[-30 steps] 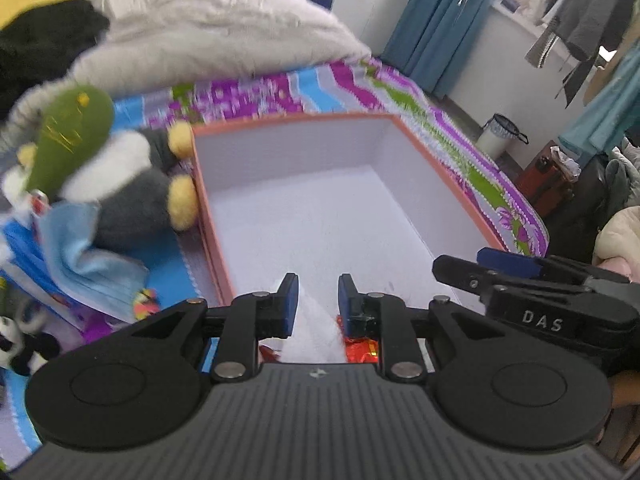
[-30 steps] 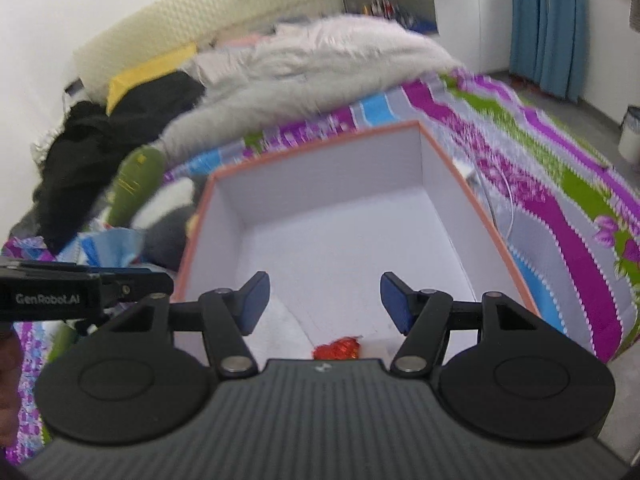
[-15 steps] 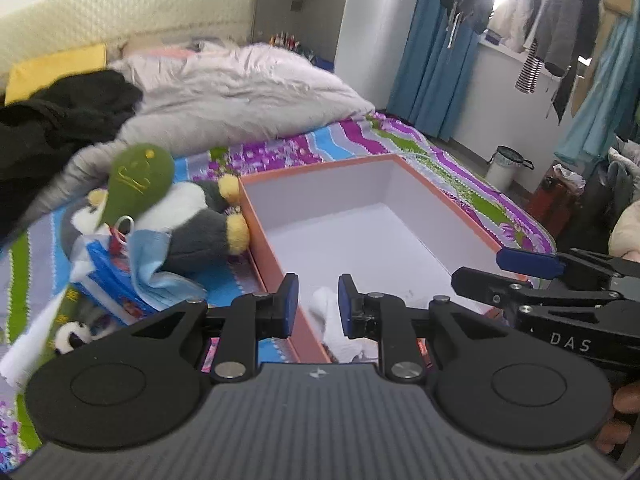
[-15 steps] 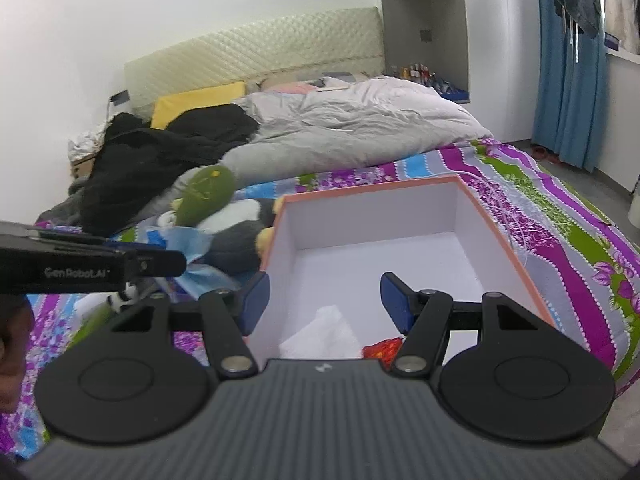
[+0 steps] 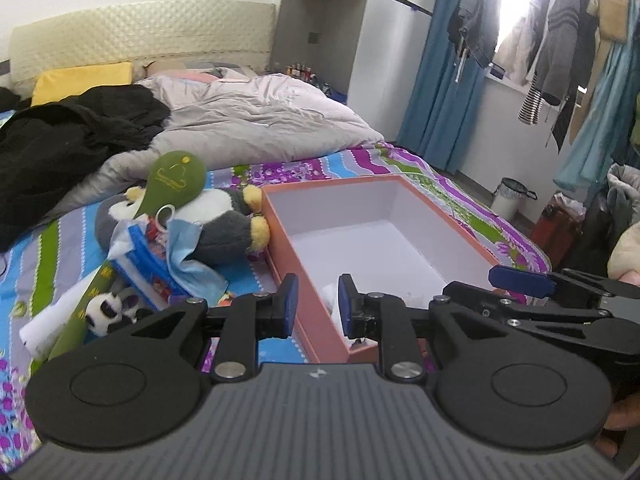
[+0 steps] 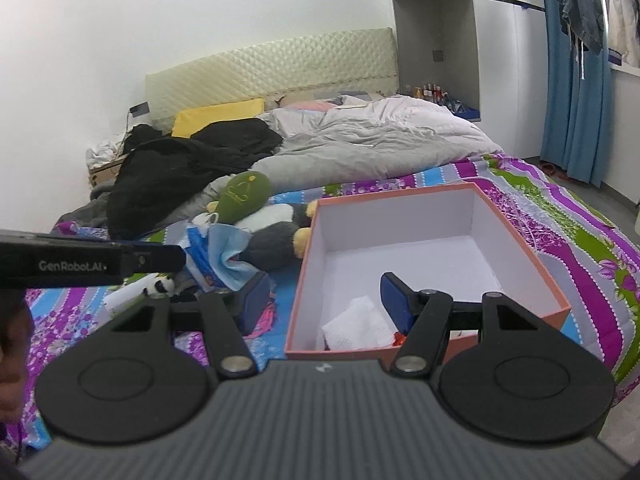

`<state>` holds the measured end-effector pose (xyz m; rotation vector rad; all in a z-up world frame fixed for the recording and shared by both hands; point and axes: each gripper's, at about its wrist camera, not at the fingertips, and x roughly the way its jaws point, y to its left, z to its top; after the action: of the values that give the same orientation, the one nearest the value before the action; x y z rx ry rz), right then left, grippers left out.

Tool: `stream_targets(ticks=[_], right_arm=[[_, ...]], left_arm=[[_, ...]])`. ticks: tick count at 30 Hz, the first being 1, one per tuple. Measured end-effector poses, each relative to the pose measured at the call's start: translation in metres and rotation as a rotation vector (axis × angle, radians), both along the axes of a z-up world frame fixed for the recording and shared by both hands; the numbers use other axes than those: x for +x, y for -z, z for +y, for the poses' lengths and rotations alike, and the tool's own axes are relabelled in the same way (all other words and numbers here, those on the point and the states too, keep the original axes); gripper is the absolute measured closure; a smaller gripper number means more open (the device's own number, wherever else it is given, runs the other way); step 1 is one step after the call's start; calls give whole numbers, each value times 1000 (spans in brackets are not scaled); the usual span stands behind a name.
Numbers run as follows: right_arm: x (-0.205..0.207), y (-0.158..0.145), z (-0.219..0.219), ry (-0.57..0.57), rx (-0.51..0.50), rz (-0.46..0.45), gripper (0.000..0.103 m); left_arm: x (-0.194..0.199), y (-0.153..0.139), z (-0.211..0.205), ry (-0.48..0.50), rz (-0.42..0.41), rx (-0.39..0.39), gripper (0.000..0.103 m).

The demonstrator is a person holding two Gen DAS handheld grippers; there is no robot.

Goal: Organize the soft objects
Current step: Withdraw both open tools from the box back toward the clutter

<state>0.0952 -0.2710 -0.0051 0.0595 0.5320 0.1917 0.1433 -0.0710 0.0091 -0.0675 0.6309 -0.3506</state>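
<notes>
An orange box [image 5: 400, 179] with a white inside lies on the striped bedspread; its rim [image 6: 520, 240] also shows in the right wrist view. At its near end lie a white cloth [image 6: 356, 324] and a bit of something red [image 6: 398, 336]. Left of the box lie a grey-and-white penguin plush [image 5: 224, 224], a green plush [image 5: 176, 176], a blue cloth [image 5: 188, 256], a blue packet [image 5: 144, 280] and a small panda toy [image 5: 106, 308]. My left gripper [image 5: 318, 304] hangs over the box's near left wall, narrowly open and empty. My right gripper [image 6: 325, 300] is wide open and empty above the near end.
A grey duvet [image 5: 260, 120], black clothes [image 5: 72, 140] and a yellow pillow [image 5: 80, 80] cover the far half of the bed. Blue curtains [image 5: 440, 80] and hanging clothes [image 5: 560, 40] stand at the right. A small bin [image 5: 512, 198] sits on the floor beyond the bed.
Both grippers have pulled back and risen away from the box, so more of the bed and room shows. Their jaws stand as before, and the white cloth stays in the box.
</notes>
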Motion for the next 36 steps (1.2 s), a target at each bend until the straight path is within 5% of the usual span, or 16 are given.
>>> stream_targets(ticks=[36], right_arm=[[-51, 57, 105, -210, -50, 151, 39]], left_arm=[[-83, 78, 96, -303, 166, -87, 79]])
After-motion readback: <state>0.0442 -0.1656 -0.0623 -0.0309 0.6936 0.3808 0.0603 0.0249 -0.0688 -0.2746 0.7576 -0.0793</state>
